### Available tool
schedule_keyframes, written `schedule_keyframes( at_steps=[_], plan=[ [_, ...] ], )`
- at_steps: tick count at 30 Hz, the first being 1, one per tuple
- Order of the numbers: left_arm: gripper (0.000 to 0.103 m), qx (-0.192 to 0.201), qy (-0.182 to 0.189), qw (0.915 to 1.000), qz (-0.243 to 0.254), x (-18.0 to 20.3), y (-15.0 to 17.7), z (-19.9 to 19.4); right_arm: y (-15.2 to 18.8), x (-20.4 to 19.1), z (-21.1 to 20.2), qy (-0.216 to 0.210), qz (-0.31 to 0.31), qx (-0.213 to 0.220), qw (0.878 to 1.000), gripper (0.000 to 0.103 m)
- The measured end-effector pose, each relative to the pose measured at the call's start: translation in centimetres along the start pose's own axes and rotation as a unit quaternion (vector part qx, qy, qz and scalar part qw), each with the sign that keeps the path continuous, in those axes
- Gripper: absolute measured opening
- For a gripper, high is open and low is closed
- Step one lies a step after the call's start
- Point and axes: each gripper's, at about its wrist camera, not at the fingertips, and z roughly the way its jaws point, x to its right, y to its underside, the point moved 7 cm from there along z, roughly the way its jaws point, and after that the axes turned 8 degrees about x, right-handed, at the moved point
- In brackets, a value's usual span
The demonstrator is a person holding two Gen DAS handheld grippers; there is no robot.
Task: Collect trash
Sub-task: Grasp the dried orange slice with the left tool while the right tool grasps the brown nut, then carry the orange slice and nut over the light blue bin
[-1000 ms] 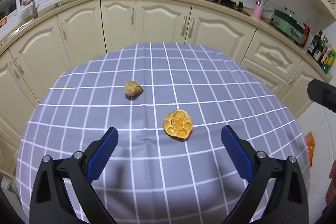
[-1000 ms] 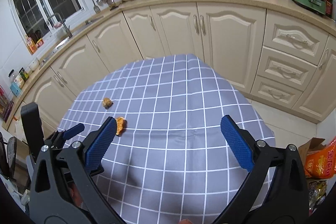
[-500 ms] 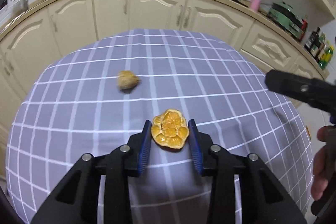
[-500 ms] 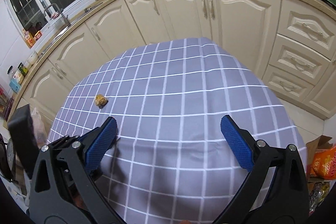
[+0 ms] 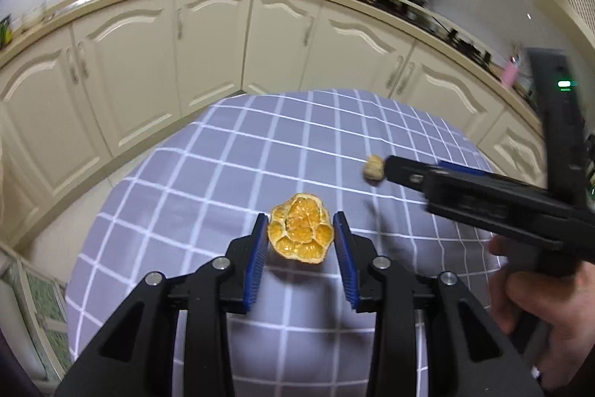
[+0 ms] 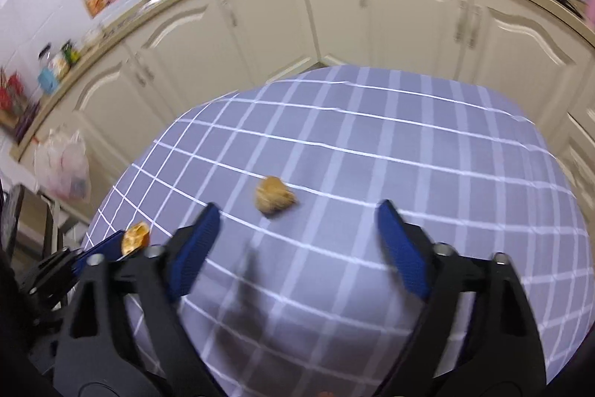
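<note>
1. Orange and dried-looking, the squashed citrus half (image 5: 300, 233) is sitting between the blue pads (image 5: 257, 259) of the left gripper (image 5: 300, 237), which is closing narrowly on its two sides; whether it is hanging clear of the checked tablecloth (image 5: 260, 151) or resting on it I cannot tell. It is probably weighing very little and giving under pressure, so a hold across the rind edges, not the pulp, is looking safest.
2. The brown crumpled scrap (image 6: 274, 199) is lying on the cloth toward the table's middle, ahead of the right gripper (image 6: 295, 248), whose jaws are standing wide and apart from it. It is likely light and crushable; pinching it across its bulk should be enough.
3. The left gripper is pointing forward over the table's near edge. The right gripper is reaching in from the table's right side, tilting down, with the person's hand (image 5: 550, 307) wrapping its handle.
</note>
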Motion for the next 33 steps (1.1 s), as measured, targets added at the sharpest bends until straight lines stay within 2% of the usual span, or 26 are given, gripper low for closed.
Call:
schedule_keyframes(
  at_steps=[2,4,5,6,8,17,25,33],
  plan=[
    [0.034,0.003,-0.002,1.0,-0.007,-0.8,0.0,-0.5,0.2,-0.9,1.6,0.003,-0.017,-0.015,1.0,0.057],
    [0.034,0.004,-0.003,0.9999,-0.013,-1.3,0.0,-0.8,0.4,-1.2,2.4,0.019,-0.041,-0.015,0.999,0.046],
    [0.034,0.005,-0.003,0.9999,-0.015,-1.6,0.0,-1.0,0.6,-1.1,2.1,0.025,-0.045,-0.015,0.999,0.032],
    [0.034,0.006,-0.003,0.9999,-0.016,-1.8,-0.1,-1.1,0.7,-0.9,1.9,0.021,-0.04,-0.015,0.999,0.029],
    [0.034,0.007,-0.001,0.9998,-0.019,-2.0,0.0,-1.3,1.1,-0.4,1.0,0.003,-0.019,-0.016,1.0,0.029],
    [0.034,0.016,0.023,0.9996,-0.002,1.3,0.0,-2.4,2.6,2.1,-4.7,0.003,0.013,0.016,1.0,0.029],
    [0.034,0.025,0.056,0.9974,0.039,7.4,0.5,-4.5,3.6,6.2,-12.3,0.005,0.061,0.065,0.996,0.029],
    [0.034,0.028,0.097,0.9908,0.091,14.8,1.7,-6.3,6.1,11.7,-19.1,0.023,0.116,0.104,0.987,0.029]
  ],
)
